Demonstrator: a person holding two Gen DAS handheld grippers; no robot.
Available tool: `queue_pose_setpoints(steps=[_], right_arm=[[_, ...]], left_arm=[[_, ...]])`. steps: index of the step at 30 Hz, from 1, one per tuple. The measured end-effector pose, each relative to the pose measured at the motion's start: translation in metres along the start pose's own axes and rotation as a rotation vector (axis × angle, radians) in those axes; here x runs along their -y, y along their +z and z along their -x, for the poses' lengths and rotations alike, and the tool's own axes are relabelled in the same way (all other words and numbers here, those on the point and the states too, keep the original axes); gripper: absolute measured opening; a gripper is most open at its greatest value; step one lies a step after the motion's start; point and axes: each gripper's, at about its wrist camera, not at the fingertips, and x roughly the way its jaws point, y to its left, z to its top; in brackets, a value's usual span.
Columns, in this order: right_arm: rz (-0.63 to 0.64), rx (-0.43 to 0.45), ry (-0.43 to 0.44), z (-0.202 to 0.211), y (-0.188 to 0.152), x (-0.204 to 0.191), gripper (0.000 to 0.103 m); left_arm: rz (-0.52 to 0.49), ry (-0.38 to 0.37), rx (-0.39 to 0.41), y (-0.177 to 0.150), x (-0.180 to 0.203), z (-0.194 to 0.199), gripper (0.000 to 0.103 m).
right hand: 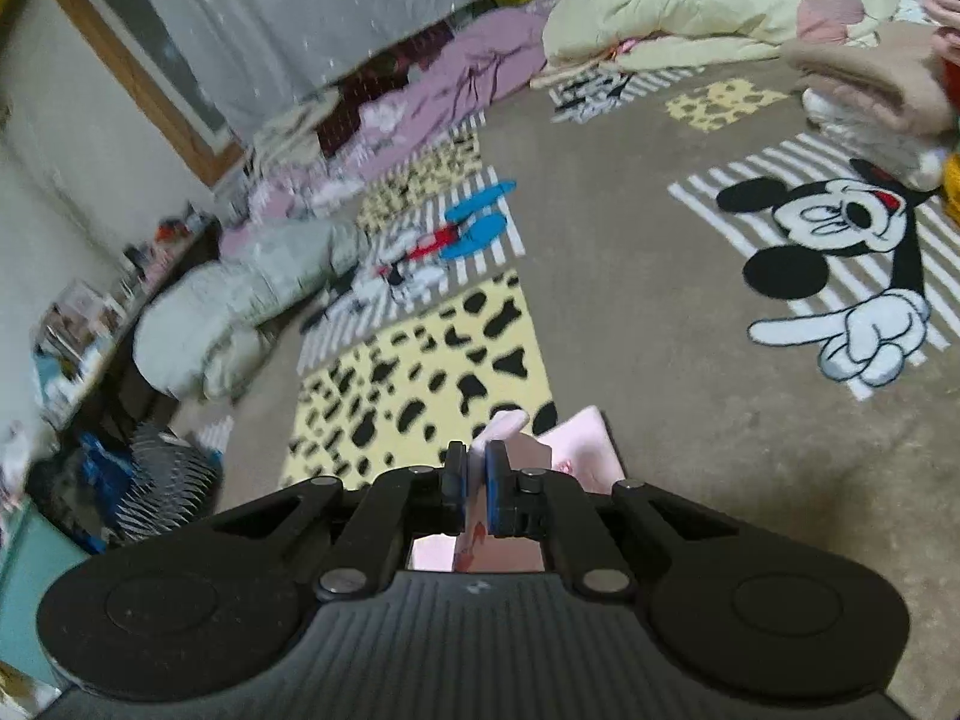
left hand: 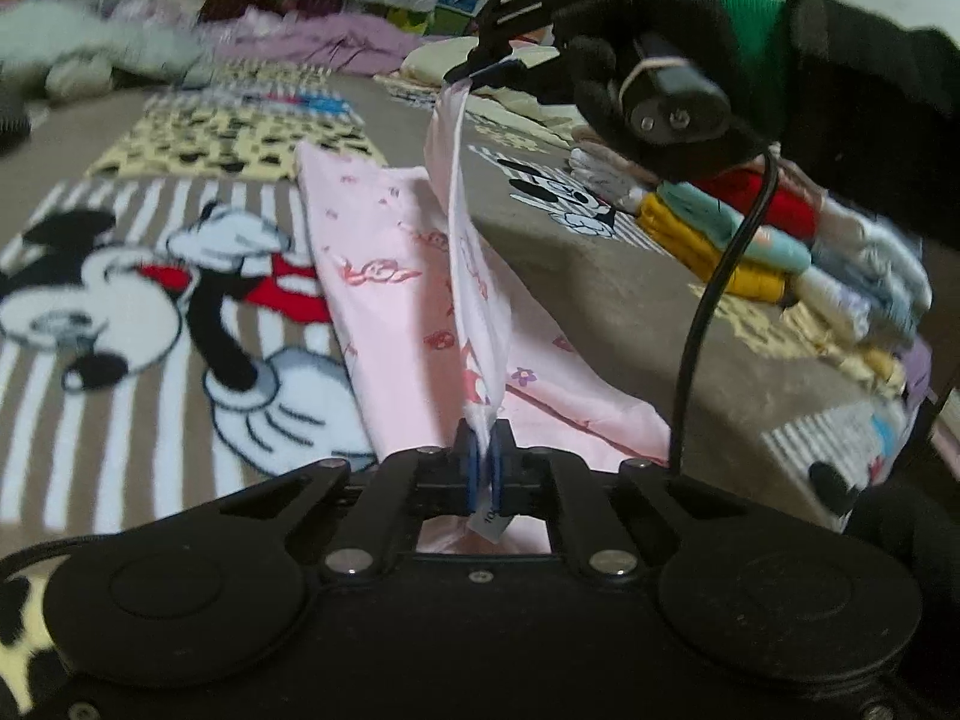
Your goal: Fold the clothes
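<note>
A pale pink garment with small red prints lies partly on the cartoon-print carpet, one edge lifted and stretched taut. My left gripper is shut on the near end of that raised edge. The far end is pinched by my right gripper, held in a black-gloved hand at the upper right of the left wrist view. In the right wrist view my right gripper is shut on a fold of the pink garment, which hangs below its blue pads.
A stack of folded clothes in yellow, red and light blue sits on the carpet at right. Purple and cream bedding is heaped at the far edge. A grey-white bundle and a fan lie at left. A black cable hangs from the right hand.
</note>
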Motion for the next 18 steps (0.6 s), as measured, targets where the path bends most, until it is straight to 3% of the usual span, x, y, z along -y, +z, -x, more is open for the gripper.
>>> queue_pose_setpoints(steps=[7, 10, 11, 12, 18], right_arm=[[0.078, -0.073, -0.040, -0.038, -0.014, -0.017, 0.009], [0.083, -0.133, -0.002, -0.056, -0.018, -0.023, 0.024], [0.084, -0.134, 0.006, -0.057, -0.018, -0.026, 0.042], [0.087, -0.121, 0.013, -0.055, -0.018, -0.026, 0.050], [0.106, -0.083, 0.031, -0.028, -0.014, -0.007, 0.051]], left_arm=[[-0.003, -0.004, -0.024, -0.002, -0.002, -0.003, 0.002], [0.005, -0.007, -0.031, -0.002, -0.006, -0.004, 0.002], [0.008, -0.008, -0.033, -0.002, -0.008, -0.005, 0.002], [0.011, -0.008, -0.034, -0.002, -0.009, -0.005, 0.003], [0.059, -0.016, -0.019, 0.000, -0.021, 0.002, 0.021]])
